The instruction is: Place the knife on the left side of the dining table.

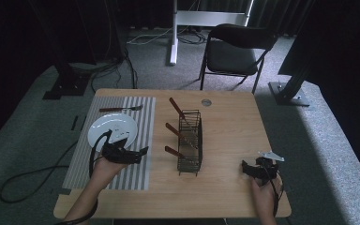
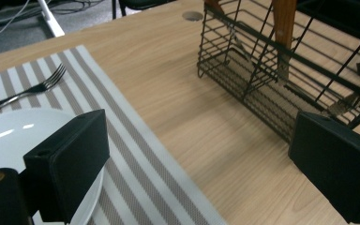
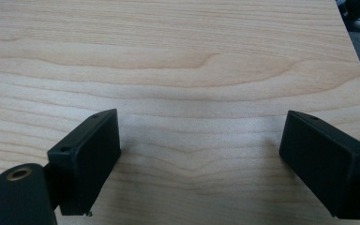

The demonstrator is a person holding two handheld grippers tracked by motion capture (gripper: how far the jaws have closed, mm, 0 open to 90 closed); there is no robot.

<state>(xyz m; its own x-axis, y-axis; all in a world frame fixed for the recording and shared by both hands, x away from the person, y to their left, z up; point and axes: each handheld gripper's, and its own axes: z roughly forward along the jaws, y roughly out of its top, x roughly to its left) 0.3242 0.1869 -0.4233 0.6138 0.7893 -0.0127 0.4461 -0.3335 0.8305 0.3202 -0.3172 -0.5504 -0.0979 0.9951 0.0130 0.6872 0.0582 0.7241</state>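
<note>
A black wire caddy [image 1: 190,140] stands mid-table with three wooden-handled utensils [image 1: 177,132] leaning out of it; the caddy [image 2: 281,79] also fills the upper right of the left gripper view. A white plate [image 1: 112,129] and a fork [image 1: 121,108] lie on a striped placemat [image 1: 140,136]. My left gripper [image 1: 140,152] is open, low over the mat's right part beside the plate [image 2: 9,140], jaws wide with nothing between them. My right gripper [image 1: 246,167] rests open near the table's front right, over bare wood [image 3: 192,93].
A black folding chair [image 1: 236,49] stands beyond the table's far edge. A round grommet [image 1: 206,102] is set in the tabletop near the far edge. Cables trail on the floor at left. The table's right edge [image 3: 356,70] is close to my right gripper.
</note>
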